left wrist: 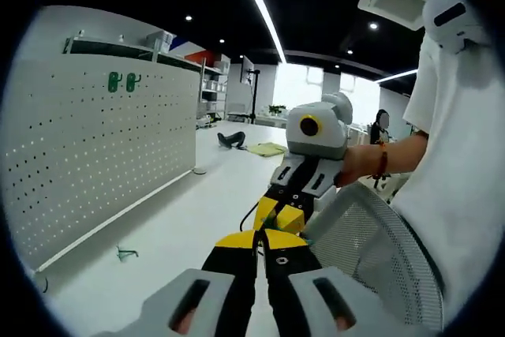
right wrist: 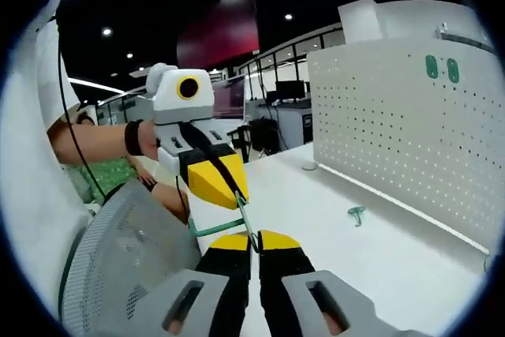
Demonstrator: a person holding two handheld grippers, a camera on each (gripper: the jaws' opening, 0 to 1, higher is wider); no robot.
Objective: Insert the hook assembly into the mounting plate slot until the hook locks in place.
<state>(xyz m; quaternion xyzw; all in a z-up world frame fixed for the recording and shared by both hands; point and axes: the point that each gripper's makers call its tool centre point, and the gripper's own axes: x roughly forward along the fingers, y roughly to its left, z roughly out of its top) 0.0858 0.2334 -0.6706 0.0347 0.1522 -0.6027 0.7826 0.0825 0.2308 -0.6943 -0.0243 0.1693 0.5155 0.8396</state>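
Both hand-held grippers meet nose to nose above a mesh chair back: the left gripper (left wrist: 259, 241) has its yellow-tipped jaws drawn together, and the right gripper (right wrist: 254, 242) has its own jaws pinched on a thin green wire hook (right wrist: 246, 222), whose horizontal leg runs off toward the chair. From the right gripper view the left gripper's yellow tips touch the upper end of the same hook, so the piece seems to be shared between the two for a moment, probably to turn or re-seat it before it goes to the board; whether the left jaws truly clamp it I cannot tell. Largest in the scene is the white pegboard (left wrist: 95, 140), standing upright along the far edge of the white table (left wrist: 197, 219) and serving as the mounting plate. It already carries two green hooks (left wrist: 123, 81) side by side near its top edge, which suggests where the held one belongs. The grey mesh chair back (right wrist: 126, 242) sits just under the grippers, near the person's white shirt (left wrist: 465, 163). Smallest, a spare green hook (right wrist: 357, 213) lies loose on the table, near the foot of the pegboard. Insertion has not begun, since the held hook is well apart from the board.
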